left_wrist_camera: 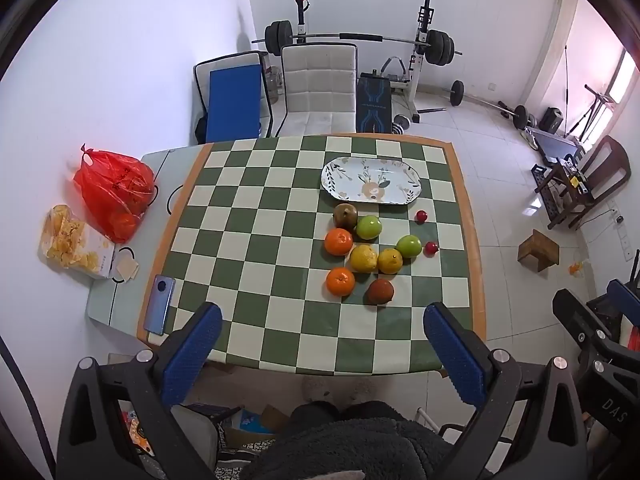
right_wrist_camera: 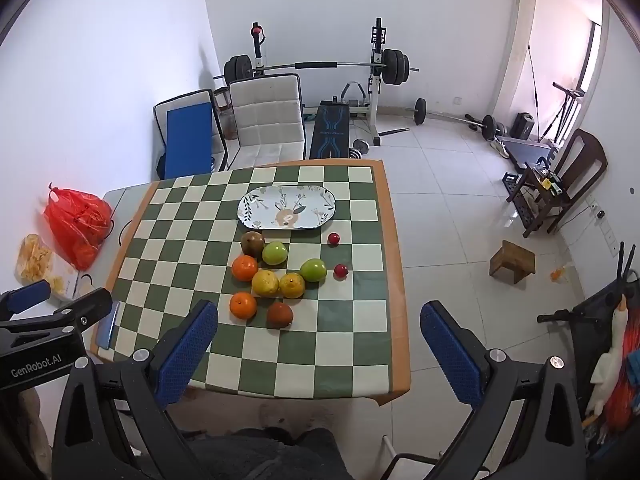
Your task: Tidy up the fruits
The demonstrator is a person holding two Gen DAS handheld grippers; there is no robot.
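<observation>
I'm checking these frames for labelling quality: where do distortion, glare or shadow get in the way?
Left wrist view: fisheye bends the table edges, dark corners; fruit by the plate stays sharp, with soft shadows. Right wrist view: the same bending, and the doorway at upper right is washed out; the red bag glows oversaturated.

White walls (right_wrist_camera: 100, 80) and a pale tiled floor (right_wrist_camera: 452, 208) frame a room doubling as a home gym. At twelve o'clock a barbell rack (right_wrist_camera: 316, 66) stands against the far wall, a padded white chair (right_wrist_camera: 266, 120) and a blue-panelled chair (right_wrist_camera: 188, 140) before it. Loose barbells (right_wrist_camera: 452, 114) lie at one o'clock. Daylight pours through a window (right_wrist_camera: 592, 52) at two o'clock, above a dark wooden chair (right_wrist_camera: 580, 168). A small wooden stool (right_wrist_camera: 513, 261) sits on the tiles at three o'clock
</observation>
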